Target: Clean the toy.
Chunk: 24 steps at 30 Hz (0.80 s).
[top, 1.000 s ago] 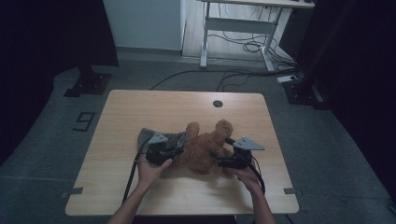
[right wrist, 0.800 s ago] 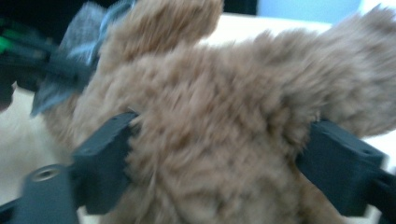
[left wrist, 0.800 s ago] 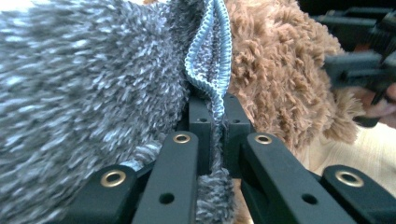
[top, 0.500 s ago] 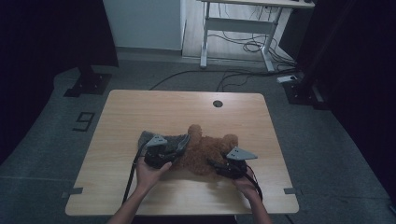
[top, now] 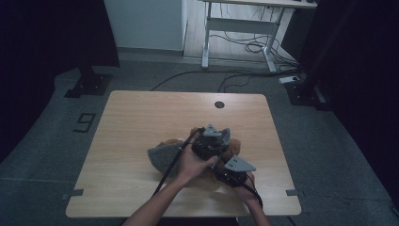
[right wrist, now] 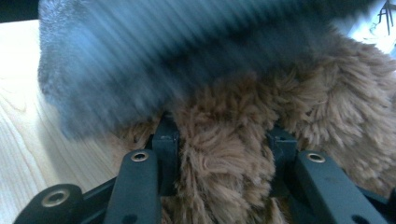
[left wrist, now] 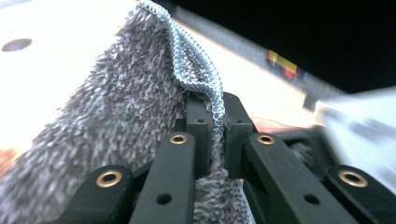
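Left tool (top: 210,141) is pinching the stitched hem of the grey towel (top: 162,157); in the left gripper view its jaws are pressed together on the edge (left wrist: 212,121), with the cloth rising ahead and draping off to that view's left. Right tool (top: 231,172) is clamping a tuft of the brown plush toy (top: 233,148); in the right gripper view the jaws are standing part-spread with fur (right wrist: 224,154) packed between them.

Key relation: the towel is hanging above and across the plush, directly ahead of the right tool, blurred in that view, so probably moving. The left tool is sitting beyond the right one, over the toy, and the rest of the towel is trailing from it toward the person's left, onto the bench (top: 141,117).

Judgement: the left hand is nearer the free cloth and is doing the draping; the right is just anchoring the toy. The towel's long axis is running roughly across the plush, left to right.
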Tool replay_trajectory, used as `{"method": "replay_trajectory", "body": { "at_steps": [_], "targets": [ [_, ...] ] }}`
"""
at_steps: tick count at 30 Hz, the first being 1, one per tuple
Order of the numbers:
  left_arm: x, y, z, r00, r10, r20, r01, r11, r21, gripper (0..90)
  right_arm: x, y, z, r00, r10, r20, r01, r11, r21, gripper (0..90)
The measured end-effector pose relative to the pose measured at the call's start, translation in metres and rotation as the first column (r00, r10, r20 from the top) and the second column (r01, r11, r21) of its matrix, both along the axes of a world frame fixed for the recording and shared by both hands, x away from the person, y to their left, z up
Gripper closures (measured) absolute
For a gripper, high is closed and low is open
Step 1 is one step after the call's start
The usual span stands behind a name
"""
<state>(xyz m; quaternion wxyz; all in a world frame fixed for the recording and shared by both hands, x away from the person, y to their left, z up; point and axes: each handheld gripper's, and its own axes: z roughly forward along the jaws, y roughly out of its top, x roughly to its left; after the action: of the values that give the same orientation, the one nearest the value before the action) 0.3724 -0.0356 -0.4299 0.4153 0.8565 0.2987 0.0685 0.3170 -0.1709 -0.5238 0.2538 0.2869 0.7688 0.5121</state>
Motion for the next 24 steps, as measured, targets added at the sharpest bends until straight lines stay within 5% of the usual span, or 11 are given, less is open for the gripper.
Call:
{"method": "replay_trajectory", "body": {
  "at_steps": [1, 2, 6, 12, 20, 24],
  "targets": [
    [0.005, -0.006, -0.009, 0.9999, 0.010, -0.002, -0.010, 0.9990, 0.044, 83.8, -0.001, 0.000, 0.000, 1.0000, -0.003, 0.003, 0.003, 1.000, -0.004, 59.1],
    [0.010, -0.007, -0.018, 0.9996, 0.015, -0.025, -0.014, 0.9991, 0.040, 84.1, -0.001, 0.000, -0.001, 1.0000, -0.006, 0.007, 0.006, 1.000, -0.008, 59.7],
    [0.017, 0.005, -0.027, 0.9961, 0.017, -0.087, -0.020, 0.9991, -0.037, 85.2, 0.001, -0.001, -0.006, 1.0000, -0.009, 0.000, 0.009, 1.000, -0.004, 60.6],
    [0.009, 0.028, -0.019, 0.9965, 0.036, -0.076, -0.039, 0.9980, -0.050, 85.2, -0.001, 0.003, -0.004, 1.0000, 0.001, 0.009, -0.001, 1.000, -0.026, 60.7],
    [0.006, 0.095, -0.018, 0.9846, 0.175, 0.004, -0.175, 0.9845, 0.013, 85.1, 0.003, -0.001, -0.004, 0.9996, -0.012, -0.025, 0.012, 1.000, 0.012, 60.2],
    [-0.002, 0.118, -0.018, 0.9859, 0.168, -0.001, -0.168, 0.9853, -0.033, 85.2, 0.003, 0.001, -0.004, 0.9999, -0.008, -0.015, 0.008, 1.000, 0.015, 60.2]
  ]
}}
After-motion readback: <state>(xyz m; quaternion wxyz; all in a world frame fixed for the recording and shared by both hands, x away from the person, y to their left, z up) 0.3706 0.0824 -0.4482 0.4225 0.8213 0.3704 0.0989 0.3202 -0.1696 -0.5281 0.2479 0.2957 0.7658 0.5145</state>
